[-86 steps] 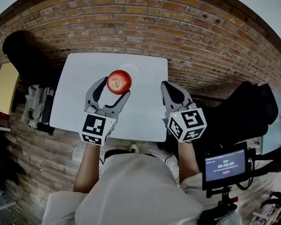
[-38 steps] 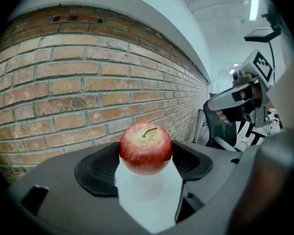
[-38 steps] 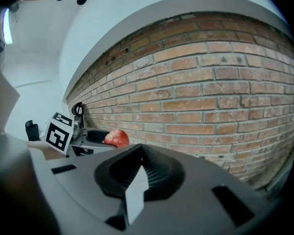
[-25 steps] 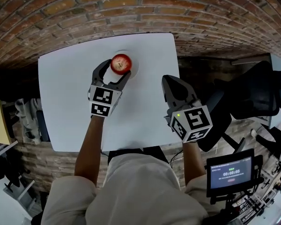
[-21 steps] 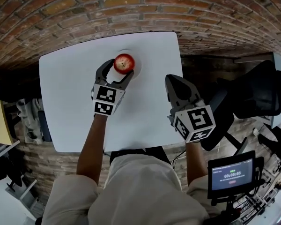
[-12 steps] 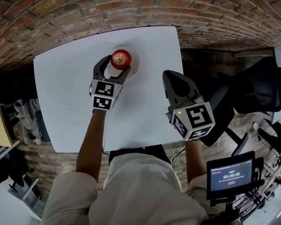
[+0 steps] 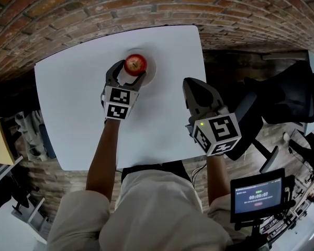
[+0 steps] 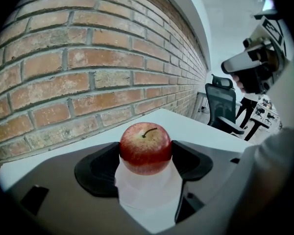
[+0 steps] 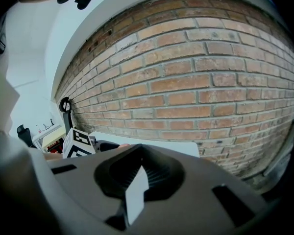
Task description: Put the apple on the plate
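A red apple [image 7: 135,64] sits over a small white plate [image 7: 151,70] at the far middle of the white table [image 7: 68,114]. My left gripper [image 7: 129,73] is shut on the apple, with one jaw on each side of it. In the left gripper view the apple [image 8: 145,148] stands stem up between the black pads [image 8: 100,169], and the plate [image 8: 147,195] lies right beneath it; whether the apple touches the plate I cannot tell. My right gripper [image 7: 193,87] hovers shut and empty over the table's right side; in its own view the right gripper [image 9: 136,177] shows only a thin sliver between its jaws.
The table stands against a brick wall [image 7: 94,4]. A black office chair [image 7: 282,95] is off the table's right edge. A small screen on a stand [image 7: 256,195] is at the lower right. Shelving and clutter [image 7: 31,135] lie left of the table.
The left gripper carried the apple from above the table's middle out to the far plate. Over the last second it barely moved. The right gripper stayed shut at the right.
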`<state>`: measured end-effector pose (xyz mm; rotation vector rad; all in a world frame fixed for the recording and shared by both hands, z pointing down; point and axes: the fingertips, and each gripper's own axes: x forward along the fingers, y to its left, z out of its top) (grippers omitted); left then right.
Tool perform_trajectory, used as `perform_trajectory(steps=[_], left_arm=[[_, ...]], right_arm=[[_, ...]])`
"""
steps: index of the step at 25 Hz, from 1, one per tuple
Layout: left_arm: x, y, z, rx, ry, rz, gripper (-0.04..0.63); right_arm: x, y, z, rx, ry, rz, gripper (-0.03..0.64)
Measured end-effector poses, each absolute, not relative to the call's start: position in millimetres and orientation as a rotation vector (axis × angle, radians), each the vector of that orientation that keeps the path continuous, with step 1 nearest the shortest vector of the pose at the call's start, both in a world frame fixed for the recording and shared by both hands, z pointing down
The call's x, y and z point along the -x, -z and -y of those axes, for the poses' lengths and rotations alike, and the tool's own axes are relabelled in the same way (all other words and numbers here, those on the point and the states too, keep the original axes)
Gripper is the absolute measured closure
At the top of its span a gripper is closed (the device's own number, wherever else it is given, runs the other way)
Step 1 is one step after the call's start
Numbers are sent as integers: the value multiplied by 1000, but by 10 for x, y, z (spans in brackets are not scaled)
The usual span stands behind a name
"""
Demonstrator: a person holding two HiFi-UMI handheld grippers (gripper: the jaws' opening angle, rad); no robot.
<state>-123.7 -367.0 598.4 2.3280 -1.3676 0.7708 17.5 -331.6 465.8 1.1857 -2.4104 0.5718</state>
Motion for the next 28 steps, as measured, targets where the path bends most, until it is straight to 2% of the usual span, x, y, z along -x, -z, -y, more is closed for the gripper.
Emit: perform_trajectory(steps=[28], left_arm=[[1194, -6114, 3640, -2357, -768, 1366, 252]], right_arm=[[-284, -4777, 3202, -1184, -610, 2364, 614]])
